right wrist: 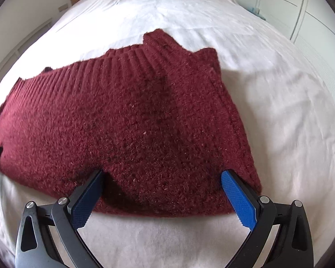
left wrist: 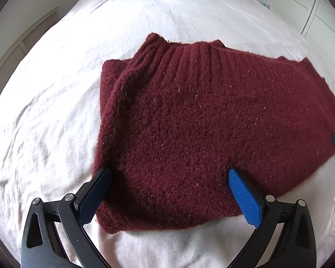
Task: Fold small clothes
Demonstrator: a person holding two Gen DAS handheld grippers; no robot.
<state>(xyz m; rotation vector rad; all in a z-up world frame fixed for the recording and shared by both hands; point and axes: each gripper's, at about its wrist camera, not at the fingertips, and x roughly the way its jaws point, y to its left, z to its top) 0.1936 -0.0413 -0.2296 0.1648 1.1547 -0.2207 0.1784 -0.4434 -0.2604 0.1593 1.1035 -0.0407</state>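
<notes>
The dark red knitted sweater (left wrist: 189,120) lies spread flat on the bed (left wrist: 55,111), on a white sheet, with its ribbed collar on the far side and its near hem running across in front of both claws. In the left wrist view its left edge is folded in, a straight, thick edge; its right part stretches out to the view's rim. In the right wrist view the sweater (right wrist: 131,122) ends in a ribbed edge on the right.

The left claw (left wrist: 169,176) is released, jaws wide, its blue pads over the near hem at the sweater's left corner, with knit between them but not pinched. The right claw (right wrist: 162,176) is likewise released, jaws wide over the near hem close to the right corner.

Bare sheet lies open on all sides: a wide stretch beyond the collar, rumpled sheet to the left, smooth sheet to the right, and a strip in front of the hem.
</notes>
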